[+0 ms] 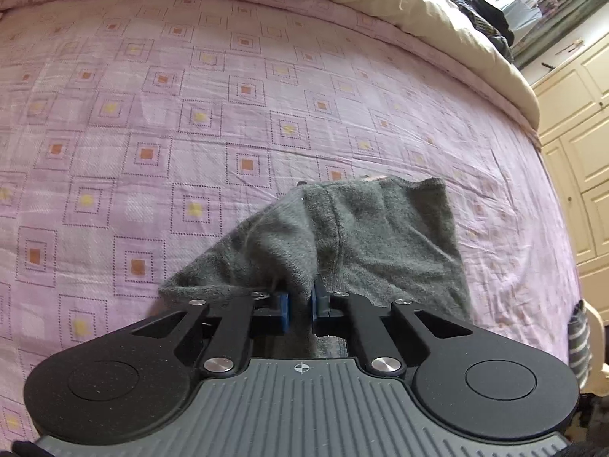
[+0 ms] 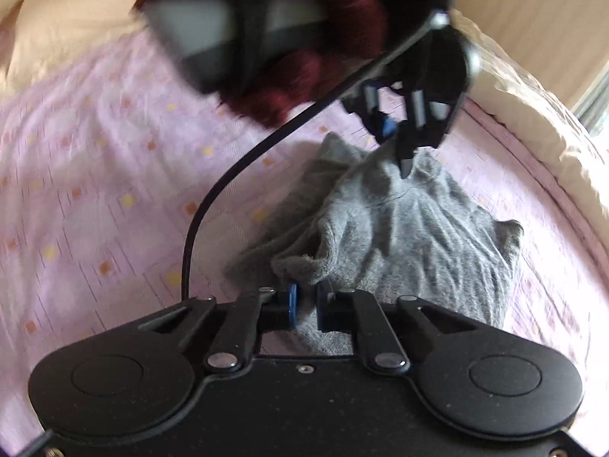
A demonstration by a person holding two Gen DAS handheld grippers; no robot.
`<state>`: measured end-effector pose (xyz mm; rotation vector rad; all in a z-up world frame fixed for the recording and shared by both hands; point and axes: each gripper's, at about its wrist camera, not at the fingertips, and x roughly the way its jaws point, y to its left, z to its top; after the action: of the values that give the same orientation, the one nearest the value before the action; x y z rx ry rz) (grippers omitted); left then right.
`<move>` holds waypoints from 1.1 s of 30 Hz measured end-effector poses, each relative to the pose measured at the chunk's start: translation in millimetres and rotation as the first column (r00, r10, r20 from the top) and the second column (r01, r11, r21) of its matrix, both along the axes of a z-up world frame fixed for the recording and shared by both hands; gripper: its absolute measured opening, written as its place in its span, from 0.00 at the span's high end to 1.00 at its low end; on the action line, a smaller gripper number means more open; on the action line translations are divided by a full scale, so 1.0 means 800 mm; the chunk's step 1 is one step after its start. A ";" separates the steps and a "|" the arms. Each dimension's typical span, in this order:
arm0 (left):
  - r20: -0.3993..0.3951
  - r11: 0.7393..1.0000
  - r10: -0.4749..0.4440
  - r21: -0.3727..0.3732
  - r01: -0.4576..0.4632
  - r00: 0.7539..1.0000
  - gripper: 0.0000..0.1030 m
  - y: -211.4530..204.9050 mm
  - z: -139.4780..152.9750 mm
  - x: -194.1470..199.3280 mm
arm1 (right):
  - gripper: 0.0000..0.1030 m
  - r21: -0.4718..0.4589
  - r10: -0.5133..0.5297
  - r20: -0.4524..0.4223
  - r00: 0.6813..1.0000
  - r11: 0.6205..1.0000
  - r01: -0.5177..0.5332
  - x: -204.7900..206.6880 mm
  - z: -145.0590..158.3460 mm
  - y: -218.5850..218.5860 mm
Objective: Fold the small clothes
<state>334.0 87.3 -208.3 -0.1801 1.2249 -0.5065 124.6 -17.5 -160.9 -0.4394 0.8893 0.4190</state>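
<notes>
Mid-fold; a small grey garment (image 1: 365, 236), fleecy, lies bunched on the bed (image 1: 190, 114), one edge lifted off the cover; left gripper (image 1: 300, 310) has its blue-padded fingers (image 1: 283, 310) pressed together on a fold of that cloth, fabric running down between the pads; right gripper (image 2: 304, 306) sits at the near edge of the same garment (image 2: 411, 228), its fingers (image 2: 292, 304) drawn in narrow on grey cloth that shows in the gap, a pinch by the look of it though some blur; in the right wrist view the other gripper (image 2: 396, 133) comes from the far side and bites the far corner, so the piece is held at two ends and hangs slack and wrinkled between them.

Judged step: carrying one edge over to meet the other; next move likely calls for both pinches to travel together, lay the lifted edge flat on the resting part, line up edges, then let go; risk is the soft knit sagging or slipping and folding crooked.

Surface: pink quilted bedcover (image 2: 95, 190) with square print, orange and yellow centres; cream duvet (image 1: 380, 3) heaped along the far side; cream cupboards (image 1: 578, 144) right of the bed; dark clothes (image 1: 475, 15) piled near a window; a black cable (image 2: 213, 205) crosses the right view, and something dark red and fuzzy (image 2: 304, 57), too blurred to name, hangs above.
</notes>
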 end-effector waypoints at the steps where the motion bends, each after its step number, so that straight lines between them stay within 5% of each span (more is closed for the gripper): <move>1: 0.022 1.000 0.000 -0.006 0.000 1.000 0.91 0.003 0.007 -0.003 | 0.87 0.038 -0.013 0.001 1.000 0.999 0.013 0.000 0.008 -0.005; 5: 0.096 1.000 0.023 -0.015 -0.021 0.995 0.91 0.025 0.031 -0.014 | 0.82 0.095 0.024 -0.013 1.000 0.995 -0.023 -0.001 0.021 0.002; 10: 0.009 0.996 0.020 0.082 -0.020 1.000 0.85 0.029 -0.006 0.006 | 0.50 0.113 0.032 -0.160 0.987 0.993 -0.014 0.019 -0.017 0.010; 15: 0.072 0.995 0.086 0.052 -0.090 0.994 0.64 0.048 0.010 -0.003 | 0.35 0.264 -0.019 -0.141 0.990 0.963 0.056 0.012 0.018 -0.046; 17: 0.129 0.993 0.096 0.050 -0.103 0.987 0.51 0.050 0.029 -0.016 | 0.34 0.314 -0.069 -0.141 0.988 0.943 0.111 0.011 0.030 -0.076; 23: 0.221 0.998 0.037 0.044 -0.048 0.975 0.51 0.019 0.067 -0.060 | 0.32 0.360 -0.278 -0.163 0.947 0.877 0.320 0.026 0.041 -0.162; 29: 0.200 1.000 -0.018 0.015 0.015 0.980 0.51 -0.025 0.051 -0.097 | 0.32 0.330 -0.453 -0.184 0.872 0.807 0.489 0.054 0.025 -0.230; 33: 0.161 0.998 -0.061 0.045 0.054 0.985 0.51 -0.036 0.022 -0.113 | 0.32 0.316 -0.491 -0.173 0.854 0.793 0.520 0.064 0.026 -0.253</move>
<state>243.4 58.3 -190.7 -0.0681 1.0827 -0.5356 175.8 -219.5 -140.1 0.1597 0.9489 0.0905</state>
